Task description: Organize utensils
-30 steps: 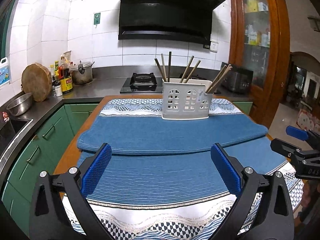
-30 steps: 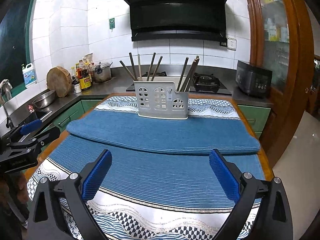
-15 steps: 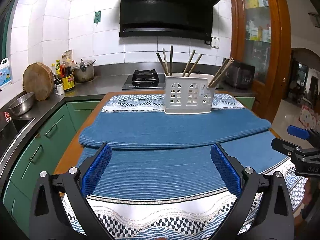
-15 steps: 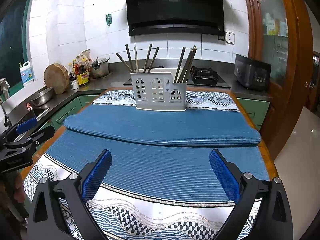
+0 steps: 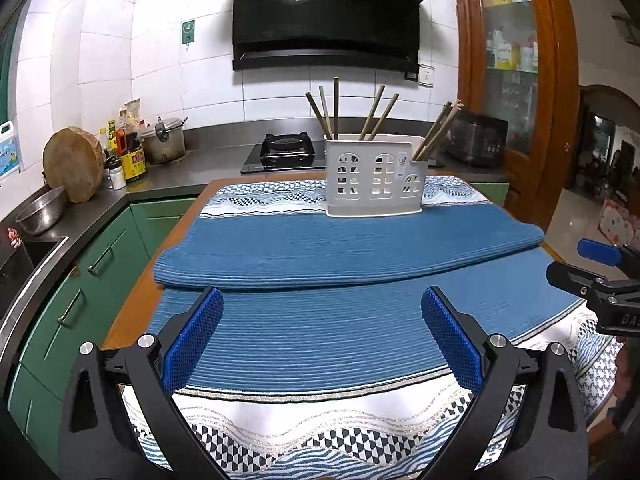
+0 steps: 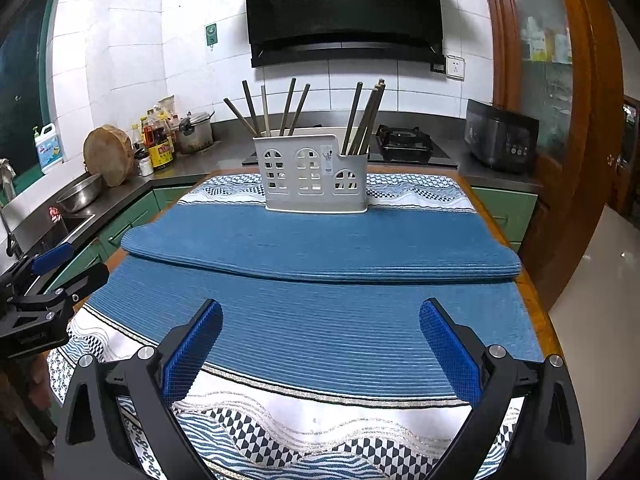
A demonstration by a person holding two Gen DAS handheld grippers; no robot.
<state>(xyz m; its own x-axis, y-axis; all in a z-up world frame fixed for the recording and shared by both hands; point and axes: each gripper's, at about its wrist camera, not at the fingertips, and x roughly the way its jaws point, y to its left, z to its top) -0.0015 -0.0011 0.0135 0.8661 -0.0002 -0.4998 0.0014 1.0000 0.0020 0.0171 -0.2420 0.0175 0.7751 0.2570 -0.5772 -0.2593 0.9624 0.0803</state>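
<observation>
The chopsticks (image 6: 297, 109) stand in the white holder (image 6: 316, 174) at the far end of the worktop (image 6: 532, 292). Both tools, left (image 5: 322, 342) and right (image 6: 320, 346), are wide apart and hold nothing. A hard bump could tip the holder.

Even, fairly bright indoor light, with soft shadows. Fisheye bending curves the wall tiles (image 5: 104, 80) and darkens the corners. Focus is sharp throughout, without blur.

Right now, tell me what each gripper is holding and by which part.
Nothing is held. The left gripper and right gripper both hang open over the blue mat, jaws empty.
</observation>
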